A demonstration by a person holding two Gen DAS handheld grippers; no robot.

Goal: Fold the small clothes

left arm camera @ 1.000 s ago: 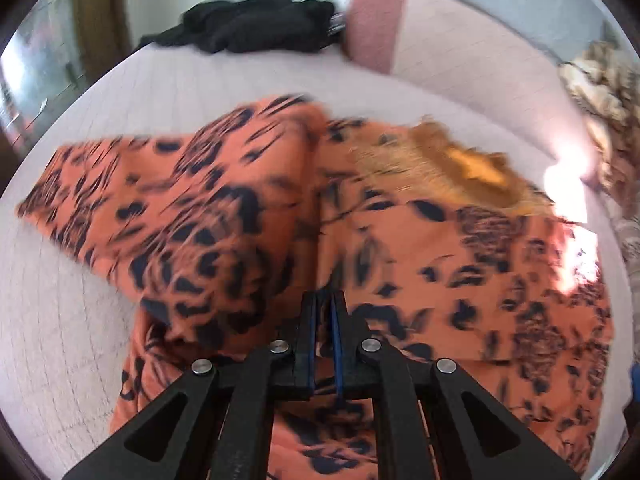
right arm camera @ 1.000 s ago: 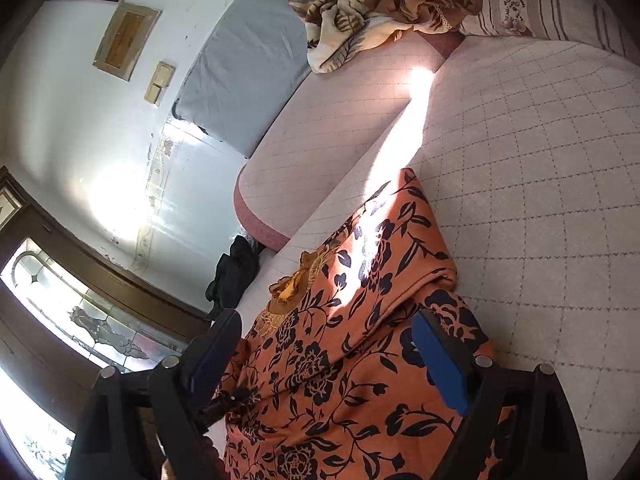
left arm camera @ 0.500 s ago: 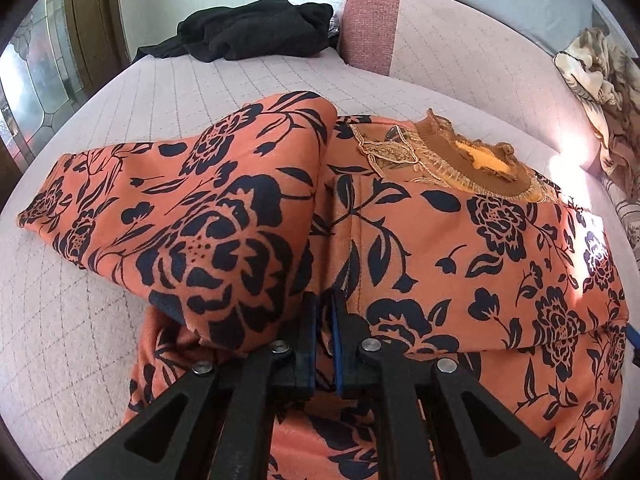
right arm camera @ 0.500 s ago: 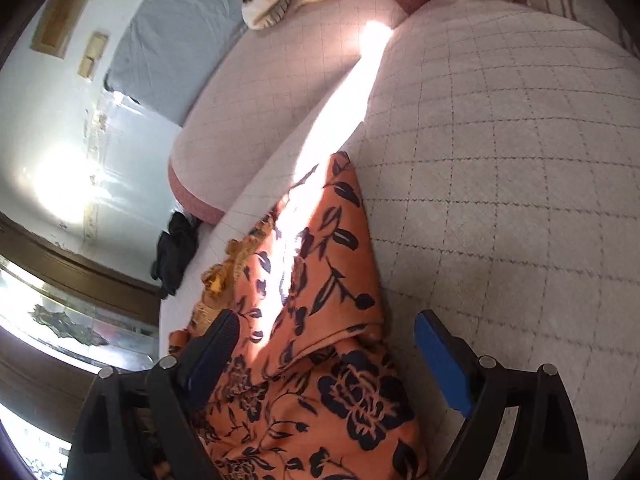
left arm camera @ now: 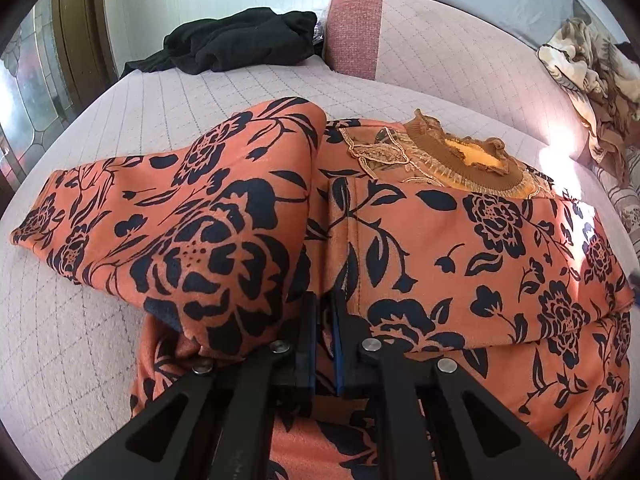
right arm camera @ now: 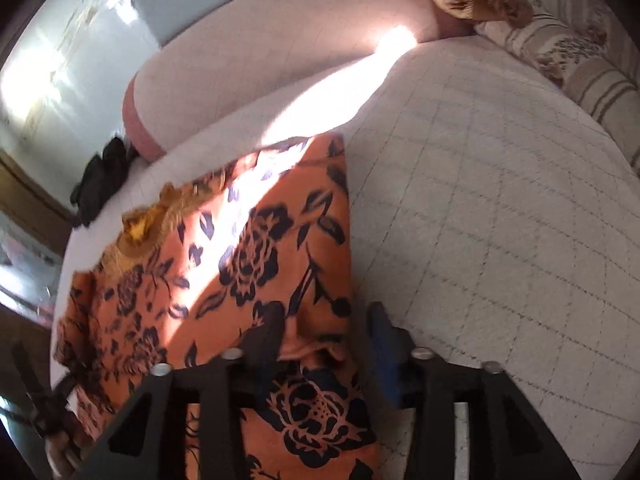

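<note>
An orange top (left arm camera: pixel 420 248) with dark navy flowers and a brown frilled collar (left arm camera: pixel 460 160) fills mid-frame on the quilted bed (left arm camera: pixel 80 360), one sleeve folded inward. The left gripper (left arm camera: pixel 325 320) is pinched tight on its fabric; the right gripper (right arm camera: pixel 324 324), jaws just narrowing, straddles the garment's edge.

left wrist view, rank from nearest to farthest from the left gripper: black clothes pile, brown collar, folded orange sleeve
1. folded orange sleeve, just left of the left gripper
2. brown collar, further up, to the right
3. black clothes pile, at the bed's far edge

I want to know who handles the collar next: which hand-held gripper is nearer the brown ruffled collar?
Left. The left hand-held gripper sits just below the collar; the right hand-held gripper is at the garment's far side edge.
</note>
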